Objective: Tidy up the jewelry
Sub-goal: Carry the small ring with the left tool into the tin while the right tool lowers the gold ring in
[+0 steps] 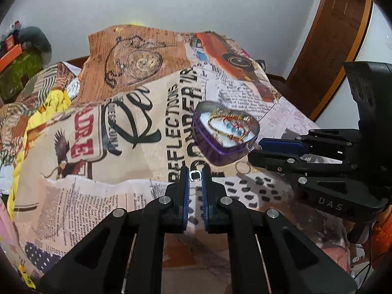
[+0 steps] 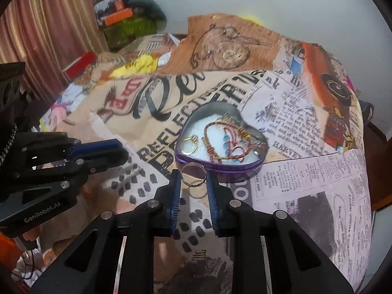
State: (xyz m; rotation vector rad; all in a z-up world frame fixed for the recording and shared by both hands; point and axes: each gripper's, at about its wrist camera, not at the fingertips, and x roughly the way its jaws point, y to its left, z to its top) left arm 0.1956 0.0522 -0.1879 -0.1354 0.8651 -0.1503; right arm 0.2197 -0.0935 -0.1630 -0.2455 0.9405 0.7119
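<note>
A: We have the right tongs (image 2: 193, 177) pinching a thin gold hoop (image 2: 193, 174) by its 2 sides, held up just in front of the purple heart-shaped tin (image 2: 215, 169). Its shadow falls on the printed cloth (image 2: 306, 191) below, so we judge it is off the surface.

B: And our left tongs (image 1: 195, 174) are closed on a small silver ring (image 1: 195, 175) right at the very tips, near the same tin (image 1: 220, 155) but short of its rim.

A: The tin already holds a gold ring (image 2: 189, 145) on the white lining and a tangle of red and gold bracelets (image 2: 230, 139). So we are mid-way: 2 pieces in hand, the rest gathered inside.

B: What worries us is the silver ring. It sits at the extreme end of the pads; a slight loosening or a knock and it drops onto the busy print, where it is hard to find.

A: The hoop is thin too. If we squeeze harder it may bend or twist out sideways, and if we release before it is over the opening it lands outside.

B: Both tongs also aim at 1 small tin. If we go in together, we may collide or nudge the tin along the soft cloth.
</note>
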